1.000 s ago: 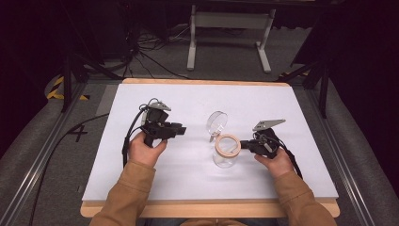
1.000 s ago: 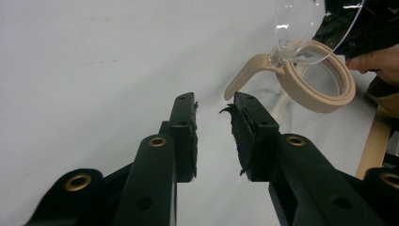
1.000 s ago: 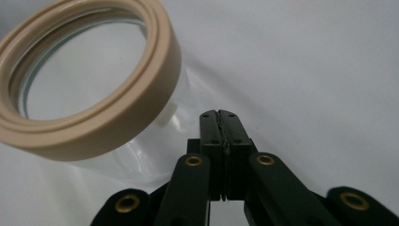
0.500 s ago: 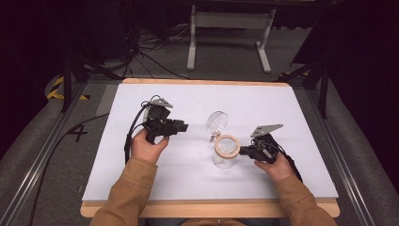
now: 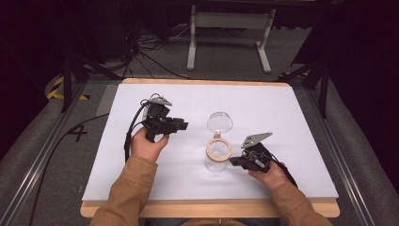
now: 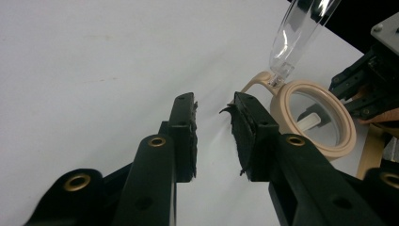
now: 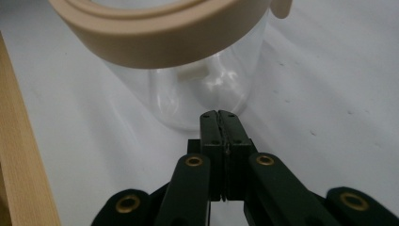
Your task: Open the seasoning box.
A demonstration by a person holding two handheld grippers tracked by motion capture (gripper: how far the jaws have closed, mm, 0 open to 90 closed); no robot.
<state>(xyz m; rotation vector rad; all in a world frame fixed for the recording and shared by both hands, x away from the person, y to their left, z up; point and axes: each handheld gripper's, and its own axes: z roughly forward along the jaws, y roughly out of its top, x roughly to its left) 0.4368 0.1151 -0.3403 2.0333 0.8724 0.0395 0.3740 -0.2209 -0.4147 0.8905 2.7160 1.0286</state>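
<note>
From the left, I have my left gripper (image 5: 181, 125) lifted a little above the white table (image 5: 282, 113), pointing right toward the jar (image 5: 217, 157). I keep it back there, I think, so it is lined up to come in at the jar's rim or hinge once the other side steadies things. In the left gripper view its jaws stand partly apart, a clear gap of table between the pads (image 6: 186, 136), and nothing is held or touched; the tan ring lies just beyond the right-hand pad.

The jar stands upright near the middle of the table, toward my side. It is clear glass with a tan ring (image 5: 219, 149) around its mouth. Its clear lid (image 5: 220, 122) is swung open and stands up behind the mouth, on the far side from me, joined at a tan hinge (image 6: 263, 81). Through the glass I can make out a pale clasp piece, though not how it sits.

To the right, my right gripper (image 5: 234, 162) is low and close against the jar's side. In the right gripper view the jaws are pressed together with nothing between them, their tips right at the lower glass wall (image 7: 188, 89); I cannot tell whether they touch it. I judge the closed tips serve as a brace or pusher against the jar.
</note>
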